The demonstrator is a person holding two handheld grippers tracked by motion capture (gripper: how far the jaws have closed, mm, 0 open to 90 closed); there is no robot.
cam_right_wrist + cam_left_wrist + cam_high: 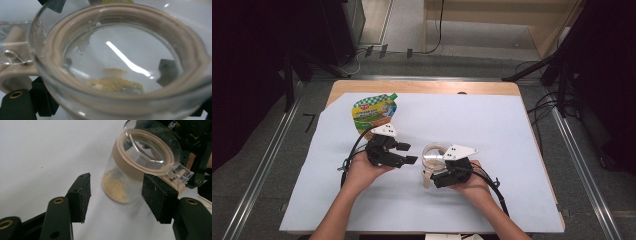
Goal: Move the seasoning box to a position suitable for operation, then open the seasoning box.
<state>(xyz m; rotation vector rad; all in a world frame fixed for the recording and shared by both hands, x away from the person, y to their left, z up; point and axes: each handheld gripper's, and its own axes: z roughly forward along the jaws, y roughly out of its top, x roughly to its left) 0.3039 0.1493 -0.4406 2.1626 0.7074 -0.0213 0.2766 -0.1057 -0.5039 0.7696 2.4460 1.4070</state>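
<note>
A clear glass jar [434,154] with a tan sealing ring and a hinged clear lid stands on the white sheet, a little yellow powder [115,188] on its bottom. My right gripper [438,170] is shut on the jar [117,60], one jaw on each side of its body. My left gripper [408,153] is open just left of the jar. In the left gripper view the jar [140,162] stands a short way beyond the open left gripper [116,195], untouched by its pads. A green and yellow spouted pouch [374,111] lies flat at the back left.
A white sheet [492,125] covers most of the wooden table [422,86]. Metal rails run along the floor on both sides, and cables and dark stands lie beyond the far edge.
</note>
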